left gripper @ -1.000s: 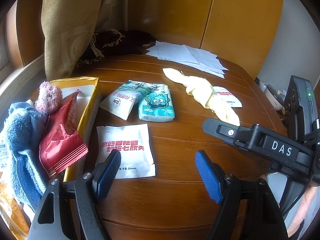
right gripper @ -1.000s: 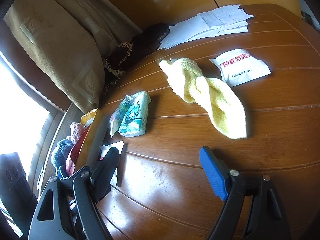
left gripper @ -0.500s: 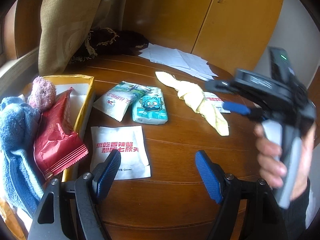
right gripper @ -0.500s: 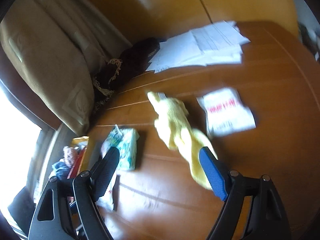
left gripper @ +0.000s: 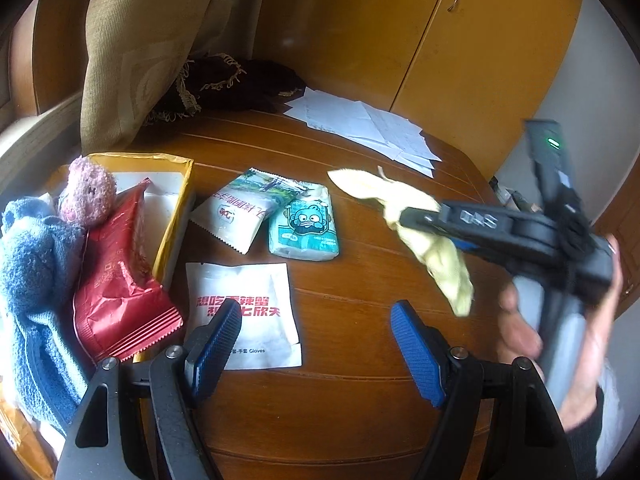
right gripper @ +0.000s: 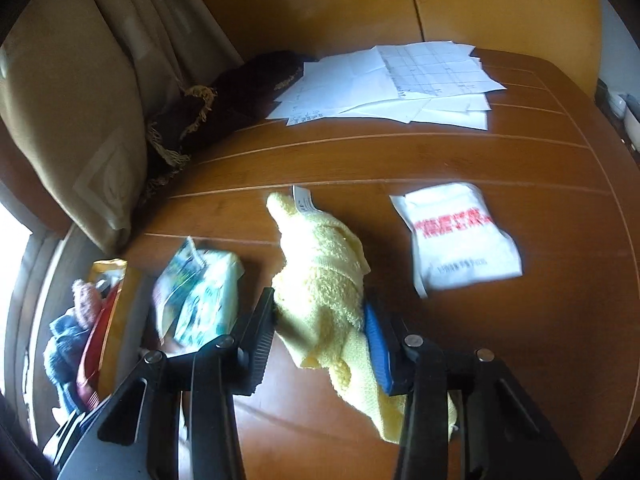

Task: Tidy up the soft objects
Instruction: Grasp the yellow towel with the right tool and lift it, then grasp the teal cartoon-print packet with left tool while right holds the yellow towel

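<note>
closing on the yellow towel (right gripper: 324, 280), the right gripper (right gripper: 320, 332) has the fluffy terry cloth bunched between its jaws, both pads touching it, the far end trailing on the wooden table (right gripper: 520, 352) with bare board to the right. the left gripper (left gripper: 316, 344) hangs wide and empty over the near table, its left finger above a flat white glove packet (left gripper: 256, 292). beyond lie a tissue pack (left gripper: 306, 224) and a white snack bag (left gripper: 236, 210); at the left edge a yellow box (left gripper: 176, 196) holds a crinkled red wrapper (left gripper: 116, 280), blue towel (left gripper: 32, 272) and pink plush (left gripper: 88, 192).
</note>
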`<state>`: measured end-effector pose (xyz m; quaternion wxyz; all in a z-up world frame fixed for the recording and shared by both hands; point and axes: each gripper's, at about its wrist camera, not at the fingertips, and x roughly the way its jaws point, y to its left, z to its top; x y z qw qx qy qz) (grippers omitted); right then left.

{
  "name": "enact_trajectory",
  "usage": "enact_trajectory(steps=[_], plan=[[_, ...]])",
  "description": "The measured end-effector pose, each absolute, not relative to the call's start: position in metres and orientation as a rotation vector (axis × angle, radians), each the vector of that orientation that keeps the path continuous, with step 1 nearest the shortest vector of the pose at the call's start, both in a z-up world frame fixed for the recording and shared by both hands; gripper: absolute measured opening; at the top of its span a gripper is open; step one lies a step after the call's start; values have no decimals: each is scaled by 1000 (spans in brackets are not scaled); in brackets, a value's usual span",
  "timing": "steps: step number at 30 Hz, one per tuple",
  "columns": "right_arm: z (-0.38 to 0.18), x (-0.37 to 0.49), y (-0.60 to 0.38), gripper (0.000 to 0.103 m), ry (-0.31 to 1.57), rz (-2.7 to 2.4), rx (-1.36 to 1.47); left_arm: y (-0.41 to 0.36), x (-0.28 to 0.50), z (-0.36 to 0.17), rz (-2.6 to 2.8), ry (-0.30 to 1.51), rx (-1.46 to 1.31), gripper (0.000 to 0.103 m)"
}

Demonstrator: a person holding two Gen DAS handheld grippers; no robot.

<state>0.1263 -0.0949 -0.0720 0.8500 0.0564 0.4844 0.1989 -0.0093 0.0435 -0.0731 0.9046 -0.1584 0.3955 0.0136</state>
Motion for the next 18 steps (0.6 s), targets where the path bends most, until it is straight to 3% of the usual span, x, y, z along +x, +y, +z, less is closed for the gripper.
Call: enact_trajectory(steps=[6,18], plan=[[-70,99,-127,41,971,434,226,30,10,-74,71,843,-290,80],[-101,103,-153,43,1064,474,453,40,80,-88,148,907,-378,80]])
